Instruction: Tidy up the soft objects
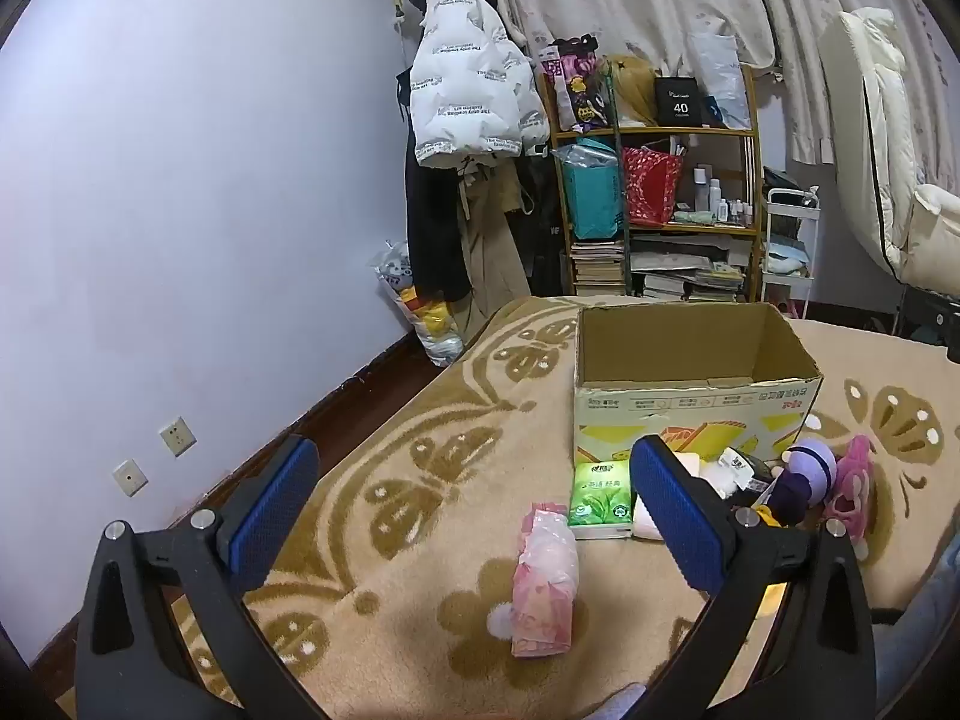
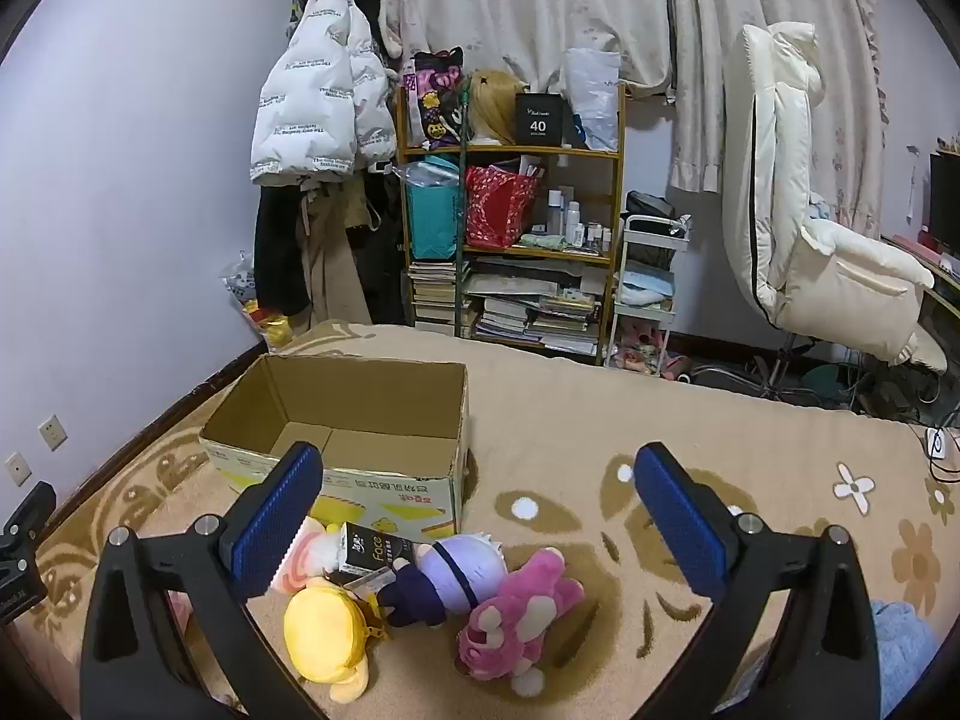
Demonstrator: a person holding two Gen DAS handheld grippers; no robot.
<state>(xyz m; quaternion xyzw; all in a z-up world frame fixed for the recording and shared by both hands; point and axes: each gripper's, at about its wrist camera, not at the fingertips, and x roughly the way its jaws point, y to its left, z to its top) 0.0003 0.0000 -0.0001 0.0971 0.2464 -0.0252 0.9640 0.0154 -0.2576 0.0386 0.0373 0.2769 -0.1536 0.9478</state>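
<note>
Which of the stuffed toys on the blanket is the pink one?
The pink bear, lying rightmost of the three. The yellow toy is leftmost, and the purple-haired doll lies between them.

Pale wall (image 2: 120,180), cluttered shelf (image 2: 510,210) (books below), drawn curtains (image 2: 540,6)

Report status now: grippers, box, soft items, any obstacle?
Left gripper open, right gripper open, both empty. Cardboard box empty. Plush toys and tissue packs on blanket. No obstacle.
</note>
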